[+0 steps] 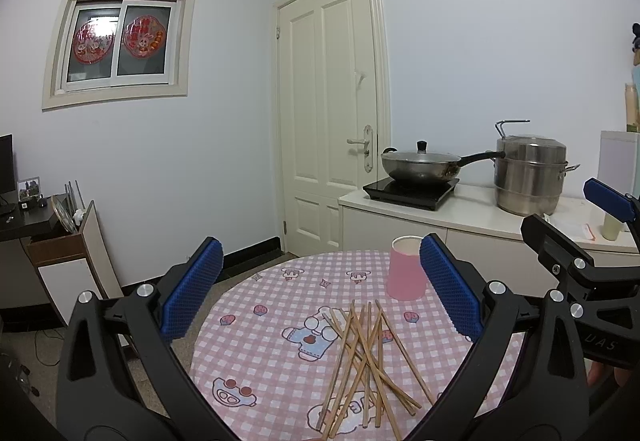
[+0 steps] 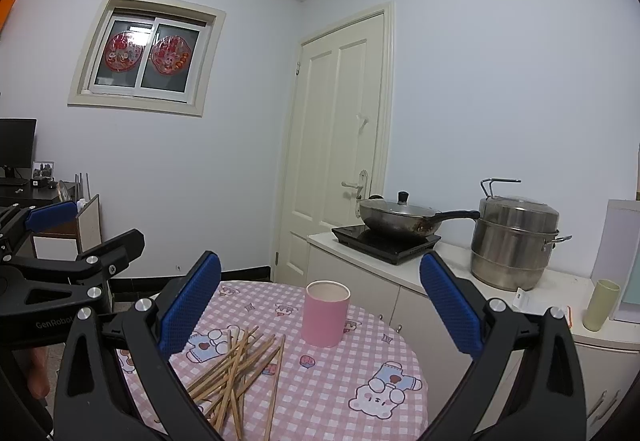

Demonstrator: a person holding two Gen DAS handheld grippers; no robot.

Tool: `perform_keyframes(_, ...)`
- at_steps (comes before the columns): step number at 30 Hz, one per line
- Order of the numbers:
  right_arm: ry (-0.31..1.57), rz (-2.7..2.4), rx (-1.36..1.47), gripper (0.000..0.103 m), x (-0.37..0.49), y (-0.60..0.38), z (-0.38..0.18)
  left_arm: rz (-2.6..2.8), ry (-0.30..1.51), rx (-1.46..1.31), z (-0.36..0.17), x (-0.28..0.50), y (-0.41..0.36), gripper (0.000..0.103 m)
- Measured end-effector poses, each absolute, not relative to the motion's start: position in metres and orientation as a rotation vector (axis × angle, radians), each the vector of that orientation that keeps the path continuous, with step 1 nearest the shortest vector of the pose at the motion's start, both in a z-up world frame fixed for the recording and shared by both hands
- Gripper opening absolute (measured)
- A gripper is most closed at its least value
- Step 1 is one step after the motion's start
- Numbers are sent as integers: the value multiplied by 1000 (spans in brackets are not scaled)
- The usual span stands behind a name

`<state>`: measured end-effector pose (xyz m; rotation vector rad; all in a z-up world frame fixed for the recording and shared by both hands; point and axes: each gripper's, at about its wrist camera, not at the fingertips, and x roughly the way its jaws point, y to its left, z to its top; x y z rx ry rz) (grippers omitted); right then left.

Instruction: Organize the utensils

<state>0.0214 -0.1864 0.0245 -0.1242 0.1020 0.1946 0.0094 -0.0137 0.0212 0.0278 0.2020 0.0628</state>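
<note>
Left wrist view: gripper frame cuts off chopsticks; pink cup partly hidden.

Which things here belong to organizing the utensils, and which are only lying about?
For the job: chopsticks, pink cup.
Lying about: wok, induction cooker, steamer pot, pale green cup.

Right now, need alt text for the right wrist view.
A loose pile of wooden chopsticks lies on a round table with a pink checked cloth, an upright pink cup beyond it. The right tool hangs open above; the left tool shows at left, also open.
</note>
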Motion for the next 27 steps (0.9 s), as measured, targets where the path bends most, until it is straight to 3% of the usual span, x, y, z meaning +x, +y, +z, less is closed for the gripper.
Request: perform_keyframes(27,126,175,-113,96,27,-187,18,57,223,30,15,15,-18,97)
